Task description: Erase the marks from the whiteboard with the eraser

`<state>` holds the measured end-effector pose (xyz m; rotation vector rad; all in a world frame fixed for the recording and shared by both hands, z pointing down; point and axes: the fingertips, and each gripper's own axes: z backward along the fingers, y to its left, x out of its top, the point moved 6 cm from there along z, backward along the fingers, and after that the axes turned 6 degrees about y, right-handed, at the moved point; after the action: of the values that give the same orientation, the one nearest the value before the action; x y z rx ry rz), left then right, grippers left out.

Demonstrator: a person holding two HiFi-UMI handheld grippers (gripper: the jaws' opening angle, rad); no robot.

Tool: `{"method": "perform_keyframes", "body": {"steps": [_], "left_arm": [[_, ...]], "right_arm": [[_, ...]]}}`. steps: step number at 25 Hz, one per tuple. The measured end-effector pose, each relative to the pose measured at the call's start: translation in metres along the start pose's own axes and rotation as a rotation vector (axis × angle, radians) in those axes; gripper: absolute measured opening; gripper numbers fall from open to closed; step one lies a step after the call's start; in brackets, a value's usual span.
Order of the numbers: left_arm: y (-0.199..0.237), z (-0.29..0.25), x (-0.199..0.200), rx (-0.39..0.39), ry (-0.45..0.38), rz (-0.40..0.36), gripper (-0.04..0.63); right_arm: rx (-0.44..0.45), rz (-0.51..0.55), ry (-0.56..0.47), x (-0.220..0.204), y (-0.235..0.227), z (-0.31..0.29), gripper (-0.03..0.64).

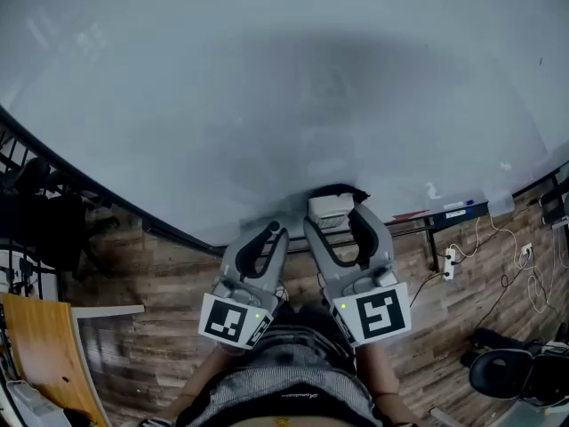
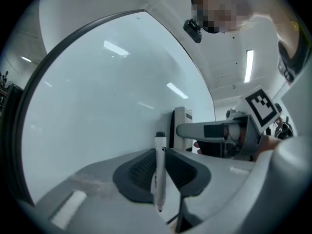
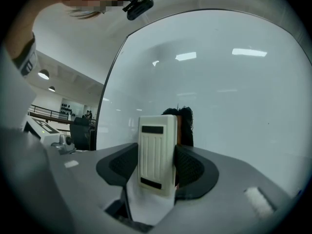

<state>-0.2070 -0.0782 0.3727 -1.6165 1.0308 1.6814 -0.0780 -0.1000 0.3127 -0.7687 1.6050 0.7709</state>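
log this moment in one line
left gripper: shut on marker | right gripper: shut on eraser | whiteboard: no clear marks seen

Marker in left gripper, eraser in right gripper, whiteboard ahead.

left claw: clamped on marker | right claw: clamped on eraser

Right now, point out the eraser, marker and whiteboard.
eraser (image 3: 157, 154), right gripper view, white ribbed casing.
marker (image 2: 159, 173), left gripper view, white barrel.
whiteboard (image 1: 267, 87), head view, bare surface.
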Motion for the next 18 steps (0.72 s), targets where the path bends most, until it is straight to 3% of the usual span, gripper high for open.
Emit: {"method": "perform_keyframes", "body": {"steps": [3,7,11,18], "left_arm": [[-0.008,-0.008,0.000,-0.003,0.003,0.007,0.071],[-0.044,-0.049,-0.004,-0.010,0.019,0.005,0.071],[-0.072,-0.083,-0.004,-0.029,0.029,0.002,0.071],[-0.086,-0.102,-0.005,-0.063,0.037,0.002,0.071]], "right_arm": [[0.018,-0.019,-0.007,0.001,-0.009,0.005,0.241],[0.018,-0.046,-0.006,-0.006,-0.063,0.025,0.241],[-0.029,-0.065,-0.004,-0.011,-0.112,0.046,0.241],[-0.110,-0.080,0.011,-0.018,-0.143,0.059,0.242]]}}
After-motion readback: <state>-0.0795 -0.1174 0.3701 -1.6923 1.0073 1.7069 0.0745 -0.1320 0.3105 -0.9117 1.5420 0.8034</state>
